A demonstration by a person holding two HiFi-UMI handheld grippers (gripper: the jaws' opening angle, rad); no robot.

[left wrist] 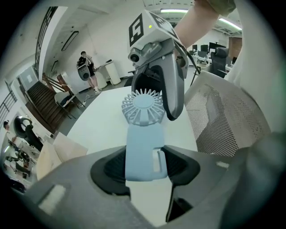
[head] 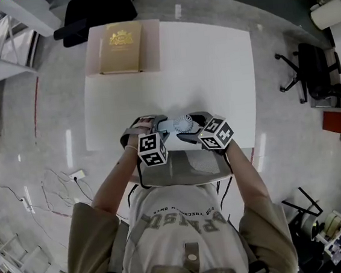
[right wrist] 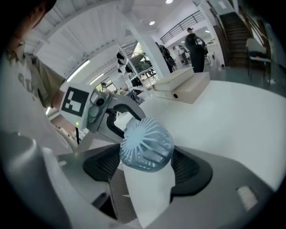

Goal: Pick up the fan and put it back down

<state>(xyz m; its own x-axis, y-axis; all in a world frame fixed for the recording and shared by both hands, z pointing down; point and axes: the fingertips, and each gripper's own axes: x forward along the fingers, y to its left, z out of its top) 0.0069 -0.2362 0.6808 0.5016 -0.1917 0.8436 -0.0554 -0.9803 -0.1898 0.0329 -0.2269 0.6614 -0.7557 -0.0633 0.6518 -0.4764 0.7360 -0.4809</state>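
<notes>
White table fills ctr of head view, top mostly bare. Person in beige shirt takes the bottom of that frame, both arms reaching up-frame to the table's near edge. White mesh chair sits btwn person & table, lower ctr. Black office chair at right edge, well apart from the table. A bystander stands far off, upper left of left gripper view. Tan box w/ gold crest lies at the table's upper-left corner, on a pale board.

Left gripper, lower ctr of its own view: jaws pinch the pale blue handle of the fan, one pad on each side of it. Right gripper: jaws spread wide. The fan's round grille head sits btwn them at frame ctr, w/ no squeeze visible. In head view both grippers meet at ctr, just above the table's near edge, marker cubes toward the person.

Fan is small, handheld. In head view it's dead ctr btwn the 2 grippers, over the near part of the table, handle end in left gripper, head end at right gripper. Can't tell if it touches the tabletop.
</notes>
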